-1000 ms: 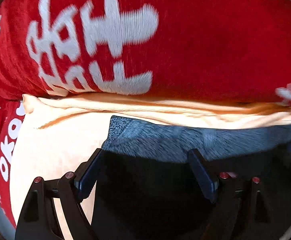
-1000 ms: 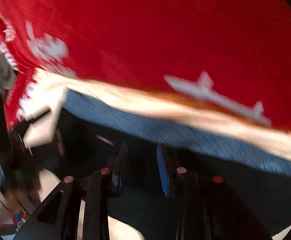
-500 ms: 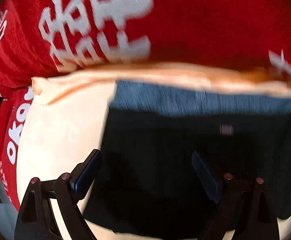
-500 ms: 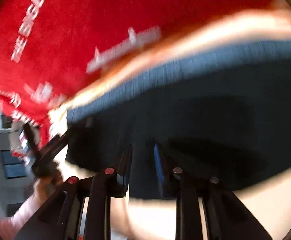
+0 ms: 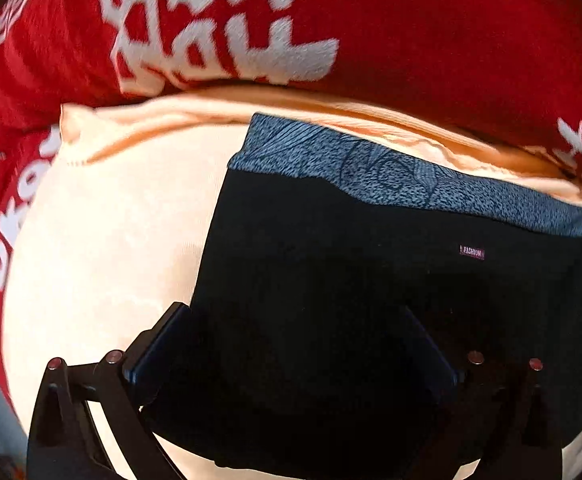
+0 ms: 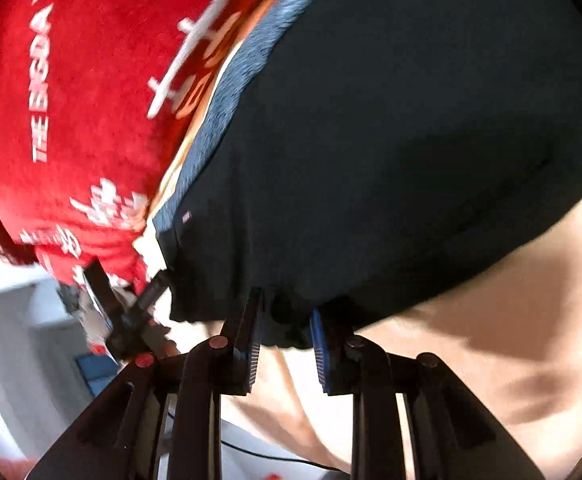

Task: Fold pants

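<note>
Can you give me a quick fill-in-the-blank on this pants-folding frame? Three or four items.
1. The waistband of the black pants is patterned ____.
2. The small label under the waistband reads ____.
3. The pants lie on a pale peach cloth, and beyond it is a ____ blanket with white print.
4. A bunched hem of the pants sits between the fingers of the ____ tool.

Missing words: blue; FASHION; red; right

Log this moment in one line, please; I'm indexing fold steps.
left gripper: fingers opening, over pants | right gripper: shut on pants hem | pants: flat on peach cloth
</note>
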`<state>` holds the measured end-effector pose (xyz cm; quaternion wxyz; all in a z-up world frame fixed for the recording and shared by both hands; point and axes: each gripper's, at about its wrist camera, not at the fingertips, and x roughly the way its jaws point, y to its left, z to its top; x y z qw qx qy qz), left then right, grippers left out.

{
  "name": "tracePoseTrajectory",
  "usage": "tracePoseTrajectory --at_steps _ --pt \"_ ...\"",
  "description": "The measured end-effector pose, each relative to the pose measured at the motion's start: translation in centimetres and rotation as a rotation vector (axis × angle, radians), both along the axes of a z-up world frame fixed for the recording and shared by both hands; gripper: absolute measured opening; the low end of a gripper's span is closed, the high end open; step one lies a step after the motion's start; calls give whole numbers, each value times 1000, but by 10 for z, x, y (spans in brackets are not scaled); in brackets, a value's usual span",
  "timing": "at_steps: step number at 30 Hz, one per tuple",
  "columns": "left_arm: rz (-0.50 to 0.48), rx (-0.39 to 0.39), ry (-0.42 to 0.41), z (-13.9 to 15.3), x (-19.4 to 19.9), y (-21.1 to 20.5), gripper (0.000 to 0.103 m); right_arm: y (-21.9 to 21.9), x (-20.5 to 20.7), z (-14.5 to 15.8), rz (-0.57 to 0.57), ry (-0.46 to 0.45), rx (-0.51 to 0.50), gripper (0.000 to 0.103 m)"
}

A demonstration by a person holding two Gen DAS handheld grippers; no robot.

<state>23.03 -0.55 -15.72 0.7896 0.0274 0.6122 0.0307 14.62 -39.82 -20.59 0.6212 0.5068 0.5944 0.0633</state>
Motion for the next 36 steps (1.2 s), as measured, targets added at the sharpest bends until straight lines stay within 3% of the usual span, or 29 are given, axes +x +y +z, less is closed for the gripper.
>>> tracePoseTrajectory --at_steps 2,4,6,9,11,15,20,23,26,28,30,31,34,36 --pt "-9 10 0 2 0 -1 103 -3 1 -8 -51 47 17 20" --pt "-33 29 -9 3 0 -3 103 -5 2 9 -52 -11 -10 11" --pt "-50 28 -17 2 1 -3 103 -7 -5 26 -14 -52 -74 10" --pt "-51 21 -14 2 4 0 103 -3 -24 12 3 20 -154 9" --pt "-51 53 -2 3 0 -2 103 -2 -27 6 -28 24 -123 9" --pt "-103 124 -6 28 -8 -33 103 -5 -29 23 73 42 -194 12" --pt "-235 60 -37 60 -35 -96 103 -52 -42 58 52 34 -368 12" --pt "-324 -9 -12 53 -45 -158 103 -83 -34 74 36 -2 -477 12" --pt "-367 -29 9 35 -54 -206 103 -100 -12 70 56 -27 -546 12" --pt "-397 10 44 15 -61 -231 103 -107 -4 56 115 -14 -589 12" --pt "-400 60 -19 15 -73 -241 103 -109 -4 39 178 25 -610 11" --pt "-420 81 -31 16 -76 -243 103 -111 -9 42 159 -11 -598 11" --pt "-466 112 -27 20 -80 -244 103 -121 -27 45 139 -1 -571 11" --pt "-479 134 7 22 -74 -243 103 -136 -46 46 100 57 -565 13"
